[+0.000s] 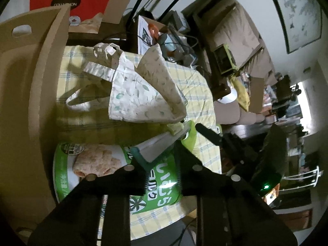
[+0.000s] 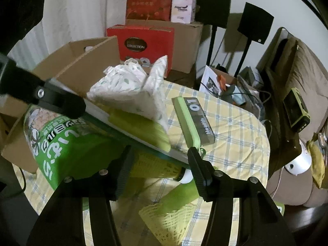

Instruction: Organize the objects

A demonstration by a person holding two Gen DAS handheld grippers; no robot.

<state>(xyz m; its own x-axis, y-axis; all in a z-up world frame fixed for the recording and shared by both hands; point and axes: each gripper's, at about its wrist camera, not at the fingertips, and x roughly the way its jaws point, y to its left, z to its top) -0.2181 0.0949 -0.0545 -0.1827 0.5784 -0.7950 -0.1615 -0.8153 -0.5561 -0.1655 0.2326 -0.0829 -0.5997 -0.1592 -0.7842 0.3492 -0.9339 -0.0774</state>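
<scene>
Green packaging fills the lower part of both views: a pet food bag (image 1: 114,174) lies on the counter (image 1: 201,94) under its yellow checked cloth. My left tongs (image 1: 164,155) are closed on a thin book (image 1: 162,141), its white page edge and teal cover pinched between the fingers and held tilted above the bag. In the right wrist view the same book (image 2: 131,127) runs diagonally across the frame, with the left tongs (image 2: 61,102) clamped on its far end. A floral cloth bag (image 1: 141,90) rests on top of the book and leans toward the cardboard box (image 1: 30,94) beside it.

My right tongs (image 2: 160,166) stand open, fingers apart on either side of a yellow shuttlecock (image 2: 164,169) with a white cork tip; they do not grip it. A second yellow shuttlecock (image 2: 170,221) lies nearer the camera on the cloth. Just beyond the right finger sits a green-edged case (image 2: 194,121) marked "01". A red gift bag (image 2: 143,43) stands behind the cardboard box.
</scene>
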